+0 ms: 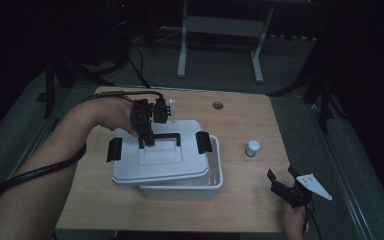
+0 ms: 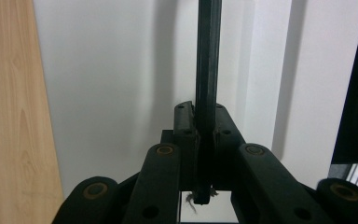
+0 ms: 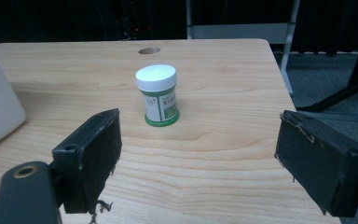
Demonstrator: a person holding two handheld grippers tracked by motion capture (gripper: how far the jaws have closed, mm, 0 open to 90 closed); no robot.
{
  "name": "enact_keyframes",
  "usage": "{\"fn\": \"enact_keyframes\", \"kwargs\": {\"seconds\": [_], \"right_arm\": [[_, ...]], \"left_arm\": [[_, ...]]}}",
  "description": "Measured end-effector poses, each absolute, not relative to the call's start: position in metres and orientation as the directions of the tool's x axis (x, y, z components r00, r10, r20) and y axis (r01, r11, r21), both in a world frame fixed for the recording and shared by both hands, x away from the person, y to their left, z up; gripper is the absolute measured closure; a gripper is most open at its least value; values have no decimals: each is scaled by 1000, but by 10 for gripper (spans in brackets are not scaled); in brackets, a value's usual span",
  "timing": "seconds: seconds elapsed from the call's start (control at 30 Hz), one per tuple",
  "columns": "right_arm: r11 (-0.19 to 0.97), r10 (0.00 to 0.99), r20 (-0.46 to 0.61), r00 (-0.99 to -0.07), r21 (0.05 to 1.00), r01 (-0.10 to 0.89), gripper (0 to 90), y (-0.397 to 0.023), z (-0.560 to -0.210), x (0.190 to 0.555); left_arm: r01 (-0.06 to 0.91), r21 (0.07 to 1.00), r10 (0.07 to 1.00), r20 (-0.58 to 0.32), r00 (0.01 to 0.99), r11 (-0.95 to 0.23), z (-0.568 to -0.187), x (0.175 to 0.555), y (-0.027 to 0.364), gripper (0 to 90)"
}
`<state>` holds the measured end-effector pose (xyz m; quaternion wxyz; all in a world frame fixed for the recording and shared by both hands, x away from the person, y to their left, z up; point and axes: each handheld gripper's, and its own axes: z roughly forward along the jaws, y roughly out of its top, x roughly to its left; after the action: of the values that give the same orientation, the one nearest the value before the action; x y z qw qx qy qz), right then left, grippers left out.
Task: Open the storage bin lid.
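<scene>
— Gripping the black handle of the white lid with my left gripper: jaws closed on the bar near its left end. What sits under the lid?

— The white bin. The lid lies askew on it, shifted toward the bin's left, so the bin's right rim and front wall stay exposed. Black latches stand at both lid ends.

— And my right gripper?

— To the right of the bin, near the wooden table front edge, jaws spread wide, holding nothing.

— The small jar?

— Upright, white cap, green label, right of the bin, beyond the right gripper, apart from both.
</scene>
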<state>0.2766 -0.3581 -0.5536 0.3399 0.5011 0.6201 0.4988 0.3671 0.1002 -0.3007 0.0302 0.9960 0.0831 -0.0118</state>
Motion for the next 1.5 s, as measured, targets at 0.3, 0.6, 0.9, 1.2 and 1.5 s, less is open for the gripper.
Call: {"fn": "enact_keyframes", "kwargs": {"seconds": [0.3,0.6,0.9,1.2,1.5], "right_arm": [[4,962,74,-263,959,284,140,-357,-554,277],[10,963,67,-262,958,285,140,-357,-553,277],[18,964,59,-260,958,285,140,-356,-553,277],[21,964,56,-258,958,287,140,-355,-553,277],[23,965,54,-255,957,290,140,-355,-553,278]], "left_arm": [[219,64,217,-33,976,-974,-303,363,135,838],[280,72,277,-48,960,-957,-308,357,171,838],[355,86,352,-54,935,-931,-311,348,210,838],[434,94,428,-78,901,-896,-330,340,249,837],[505,87,502,-60,863,-859,-340,334,287,838]]}}
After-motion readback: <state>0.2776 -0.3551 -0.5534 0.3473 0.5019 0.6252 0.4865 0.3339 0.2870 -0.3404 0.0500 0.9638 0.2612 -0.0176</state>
